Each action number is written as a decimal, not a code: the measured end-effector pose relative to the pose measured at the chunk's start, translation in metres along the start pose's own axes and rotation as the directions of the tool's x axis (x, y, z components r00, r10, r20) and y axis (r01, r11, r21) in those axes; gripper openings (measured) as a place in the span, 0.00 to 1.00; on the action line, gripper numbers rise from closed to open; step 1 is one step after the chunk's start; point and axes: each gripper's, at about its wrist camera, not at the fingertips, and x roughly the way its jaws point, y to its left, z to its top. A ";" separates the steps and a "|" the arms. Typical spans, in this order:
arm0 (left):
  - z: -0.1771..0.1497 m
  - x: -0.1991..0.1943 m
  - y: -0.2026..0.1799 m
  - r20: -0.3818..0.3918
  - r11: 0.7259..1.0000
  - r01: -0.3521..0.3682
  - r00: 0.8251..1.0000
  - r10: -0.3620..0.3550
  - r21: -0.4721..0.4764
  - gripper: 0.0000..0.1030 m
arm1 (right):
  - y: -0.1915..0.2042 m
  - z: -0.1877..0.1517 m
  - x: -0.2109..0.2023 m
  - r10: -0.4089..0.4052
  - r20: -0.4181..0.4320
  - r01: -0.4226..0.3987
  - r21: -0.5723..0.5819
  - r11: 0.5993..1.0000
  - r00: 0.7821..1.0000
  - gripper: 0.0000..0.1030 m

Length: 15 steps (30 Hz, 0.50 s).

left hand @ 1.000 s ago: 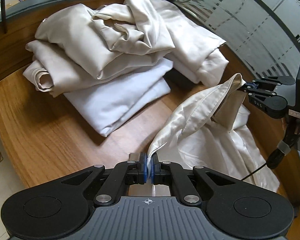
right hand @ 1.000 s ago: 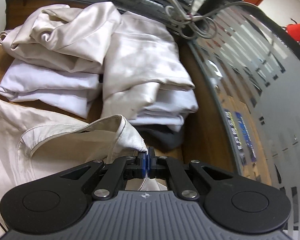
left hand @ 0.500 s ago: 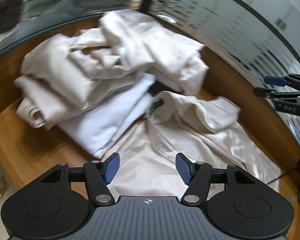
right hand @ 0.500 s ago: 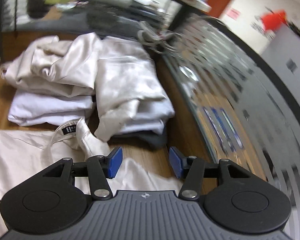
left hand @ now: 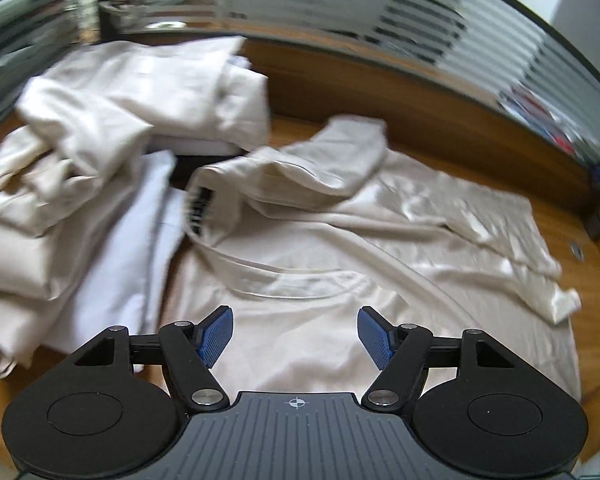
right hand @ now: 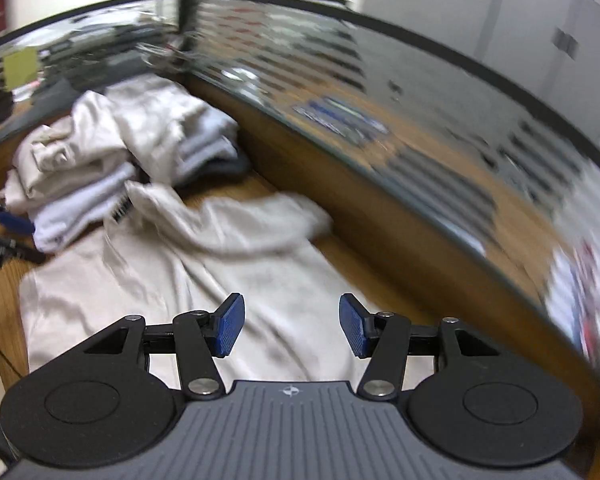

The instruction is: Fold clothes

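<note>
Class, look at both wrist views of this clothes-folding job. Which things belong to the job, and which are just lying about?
Belong to the job:
- cream shirt spread on the wooden table
- pile of clothes beside it
- left tool, open
- right tool, open

Just lying about:
- glass partition
- cables at the far corner
</note>
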 end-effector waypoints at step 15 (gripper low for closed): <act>0.003 0.050 -0.034 -0.077 0.992 0.097 0.993 -0.092 0.076 0.69 | -0.010 -0.251 -0.100 -0.122 -0.197 0.182 0.329 0.927 0.973 0.54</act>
